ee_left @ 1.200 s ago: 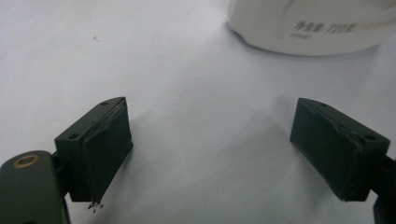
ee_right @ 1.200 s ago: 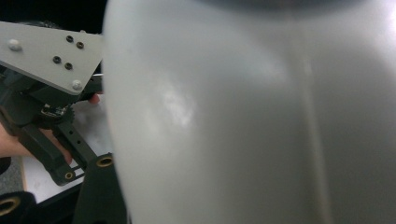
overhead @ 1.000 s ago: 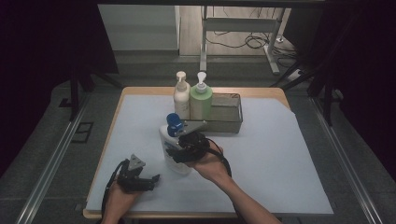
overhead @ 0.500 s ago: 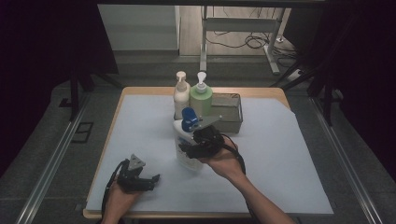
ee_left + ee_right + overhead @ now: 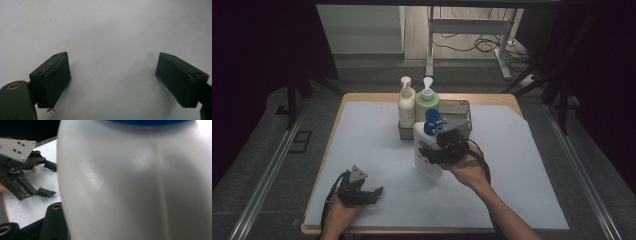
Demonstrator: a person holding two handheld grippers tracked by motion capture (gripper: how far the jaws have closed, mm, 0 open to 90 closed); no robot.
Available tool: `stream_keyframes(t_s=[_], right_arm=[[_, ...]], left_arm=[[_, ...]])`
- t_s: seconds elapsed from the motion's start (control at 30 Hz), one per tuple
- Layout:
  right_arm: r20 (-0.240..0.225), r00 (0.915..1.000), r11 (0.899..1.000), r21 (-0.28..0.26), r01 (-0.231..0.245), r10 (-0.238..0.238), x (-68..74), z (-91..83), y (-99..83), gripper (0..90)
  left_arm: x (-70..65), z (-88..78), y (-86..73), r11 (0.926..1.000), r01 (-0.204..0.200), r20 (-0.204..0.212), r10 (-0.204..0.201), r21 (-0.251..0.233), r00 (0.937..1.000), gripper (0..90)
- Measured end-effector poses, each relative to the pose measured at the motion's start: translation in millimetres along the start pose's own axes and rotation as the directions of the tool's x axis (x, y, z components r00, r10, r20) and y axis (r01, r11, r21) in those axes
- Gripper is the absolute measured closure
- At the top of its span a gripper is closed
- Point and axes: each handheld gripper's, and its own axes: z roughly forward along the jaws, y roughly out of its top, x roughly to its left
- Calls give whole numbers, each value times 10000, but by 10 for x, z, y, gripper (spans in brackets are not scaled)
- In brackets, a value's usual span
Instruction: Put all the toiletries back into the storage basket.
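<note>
The right gripper (image 5: 439, 149) pinches a white pump bottle with a blue pump head (image 5: 428, 145), its jaws pressed on the bottle's body about midway up, and carries it clear of the pale blue table mat (image 5: 522, 170), just near of the wire rack (image 5: 462, 116) at the far middle of the table. In the right gripper view the white bottle wall (image 5: 135, 185) sits tight against the camera, which fits a firm grip. The rack holds a cream pump bottle (image 5: 406, 105) and a green pump bottle (image 5: 427, 102) at its left end; the right part looks free.

My reading is that the bottle is headed for that free slot. To do it well, keep the bottle upright, lift its base above the rack's near rim before moving farther, and aim right of the green bottle so the blue pump head does not knock its nozzle. Lower straight down until the base rests on the rack floor, then spread the jaws and back off toward the near side without dragging the bottle.

The left gripper (image 5: 373, 191) rests low on the mat at the near left, jaws spread with nothing between them, well apart from the rack
</note>
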Motion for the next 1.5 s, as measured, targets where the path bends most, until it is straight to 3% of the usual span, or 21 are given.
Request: stream_keyframes(t_s=[0.57, 0.9, 1.5], right_arm=[[726, 9961, 9988, -64, -492, 495, -320, -321, -23, 401], [1302, 9880, 9965, -191, -812, 830, -554, -522, 4, 402], [2129, 9691, 9922, -370, -1193, 1245, -868, -551, 109, 403]], left_arm=[[-1, -1, 0, 10000, 4, -12, -4, 10, 10000, 123], [-1, -1, 0, 10000, 6, -10, -6, 13, 10000, 123], [0, -1, 1, 10000, -5, -14, 5, 26, 10000, 123]])
